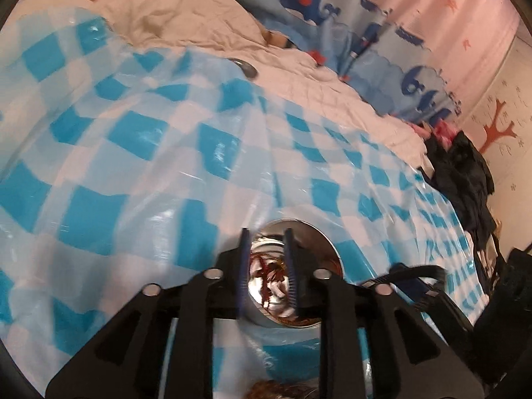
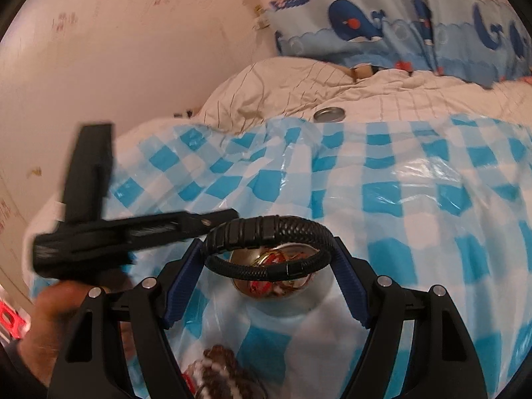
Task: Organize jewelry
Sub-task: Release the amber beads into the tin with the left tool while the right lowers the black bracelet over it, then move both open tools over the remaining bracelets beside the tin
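Observation:
A round metal tin (image 1: 301,229) holding red and gold jewelry (image 1: 271,274) stands on the blue-checkered plastic sheet (image 1: 149,153). My left gripper (image 1: 267,242) hangs over the tin, its blue-padded jaws a small gap apart with nothing between them. In the right wrist view my right gripper (image 2: 267,249) is shut on a black braided leather bracelet (image 2: 269,246), held just above the tin (image 2: 316,294). The left gripper (image 2: 133,232) shows there as a black blur at the left. A brown and white beaded piece (image 2: 219,372) lies below the tin.
The tin's lid (image 2: 329,114) lies at the far edge of the sheet on the cream bedding (image 1: 186,23). A whale-print curtain (image 2: 399,33) hangs behind. Dark clothes (image 1: 462,173) are piled at the bed's right side. A wall (image 2: 116,50) is at the left.

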Motion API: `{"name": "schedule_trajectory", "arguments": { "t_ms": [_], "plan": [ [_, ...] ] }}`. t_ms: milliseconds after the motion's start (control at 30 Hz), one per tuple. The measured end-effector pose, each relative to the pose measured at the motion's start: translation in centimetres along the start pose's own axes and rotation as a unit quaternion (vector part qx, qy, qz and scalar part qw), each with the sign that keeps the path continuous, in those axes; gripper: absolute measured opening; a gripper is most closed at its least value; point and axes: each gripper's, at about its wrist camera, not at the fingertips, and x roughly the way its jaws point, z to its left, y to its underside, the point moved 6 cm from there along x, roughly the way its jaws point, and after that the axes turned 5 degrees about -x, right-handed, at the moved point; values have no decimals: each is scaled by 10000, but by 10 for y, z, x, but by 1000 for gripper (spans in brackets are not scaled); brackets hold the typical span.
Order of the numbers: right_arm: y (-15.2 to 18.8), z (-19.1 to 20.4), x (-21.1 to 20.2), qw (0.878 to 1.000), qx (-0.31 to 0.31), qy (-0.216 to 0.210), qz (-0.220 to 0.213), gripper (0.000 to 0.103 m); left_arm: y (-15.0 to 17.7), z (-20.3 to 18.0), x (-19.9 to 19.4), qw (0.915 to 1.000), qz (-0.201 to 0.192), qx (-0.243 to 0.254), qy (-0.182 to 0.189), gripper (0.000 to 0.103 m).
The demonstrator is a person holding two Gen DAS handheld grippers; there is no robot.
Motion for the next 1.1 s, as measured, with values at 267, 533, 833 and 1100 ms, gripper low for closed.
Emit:
{"name": "schedule_trajectory", "arguments": {
  "t_ms": [267,533,833,1100],
  "plan": [
    [15,10,39,9955,-445,373,752,83,2,11,-40,9997,-251,-17,-63,46],
    [33,-2,10,9966,-89,354,743,87,48,17,-70,9992,-112,268,-285,56],
    [17,-23,7,9951,209,897,357,88,70,25,-92,9995,-102,243,-200,59],
    [-1,-52,42,9893,217,1395,372,91,64,15,-87,9995,-82,274,-99,59]
  ]
}}
